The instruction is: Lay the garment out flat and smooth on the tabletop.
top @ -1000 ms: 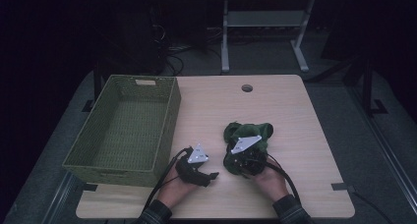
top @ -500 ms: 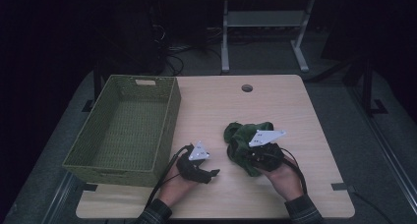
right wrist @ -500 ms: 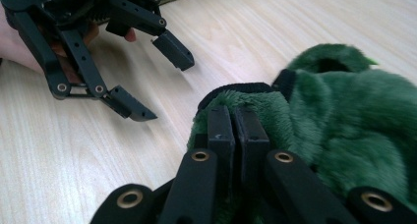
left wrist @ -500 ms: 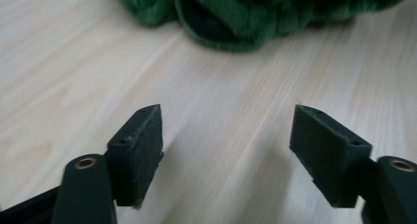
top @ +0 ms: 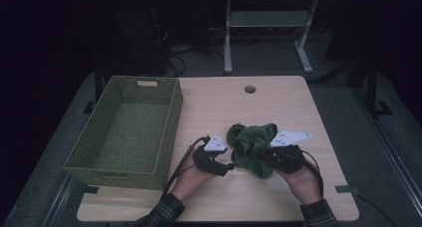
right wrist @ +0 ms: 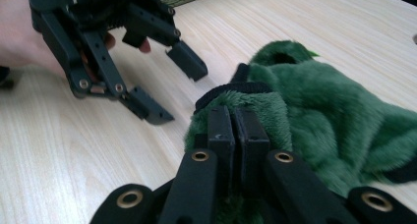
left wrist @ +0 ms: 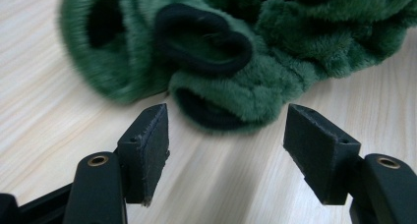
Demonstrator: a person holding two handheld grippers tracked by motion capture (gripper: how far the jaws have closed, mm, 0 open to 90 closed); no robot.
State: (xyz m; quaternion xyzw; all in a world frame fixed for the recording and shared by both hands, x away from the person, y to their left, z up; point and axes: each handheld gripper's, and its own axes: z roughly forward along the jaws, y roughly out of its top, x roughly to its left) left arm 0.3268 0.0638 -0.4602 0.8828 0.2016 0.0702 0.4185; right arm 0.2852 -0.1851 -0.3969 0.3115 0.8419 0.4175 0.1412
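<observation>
A fluffy green garment (top: 254, 142) with black cuffs lies bunched on the wooden table (top: 224, 102), near the front. My right gripper (top: 264, 155) comes at it from the right and is shut on a green fold just behind a black cuff (right wrist: 235, 118). From the left, my left gripper (top: 230, 164) points at the garment. Its jaws (left wrist: 227, 135) have just been closing but stand open. The garment's black-edged rim (left wrist: 211, 118) reaches just between the fingertips (left wrist: 152, 135), and neither pad touches it. The right gripper view shows the left gripper (right wrist: 172, 86) open close by.
A green woven basket (top: 171, 117) stands at the table's left, its inside bare. A round cable hole (top: 250, 89) sits at the table's far middle. Cables trail from both grippers toward the front edge. Dark floor and a metal stand lie beyond the table.
My right gripper has moved right with the garment, drawing it out a little. My left gripper has moved right toward the garment, and its jaws have narrowed slightly.
</observation>
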